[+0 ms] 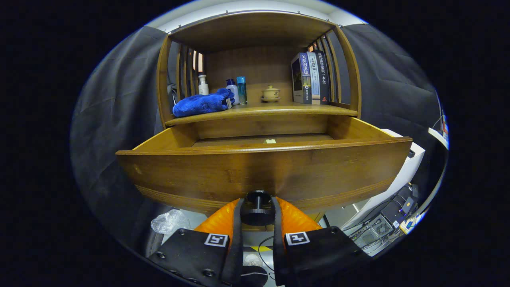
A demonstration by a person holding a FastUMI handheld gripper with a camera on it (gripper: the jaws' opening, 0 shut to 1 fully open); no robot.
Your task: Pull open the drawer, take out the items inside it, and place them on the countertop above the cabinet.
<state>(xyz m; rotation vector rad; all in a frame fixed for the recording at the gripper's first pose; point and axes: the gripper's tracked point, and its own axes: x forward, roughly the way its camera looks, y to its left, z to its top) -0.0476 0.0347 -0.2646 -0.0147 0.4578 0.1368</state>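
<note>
Gripper view: hand-held gripper (257,207) clamps the knob (257,207) of the open drawer (263,171) below the countertop (279,109).

Three books (311,78) stand upright against the slatted right side of the shelf. A small lidded teacup (271,93) sits on a saucer just left of them. Further left stand a teal bottle (241,90) and two white bottles (203,85). Below, a crumpled plastic bag (170,221) lies on the floor, and what may be a computer case (378,228) sits among cables.

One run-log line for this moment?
gripper: shut on knob | drawer: open | towel: on countertop
</note>
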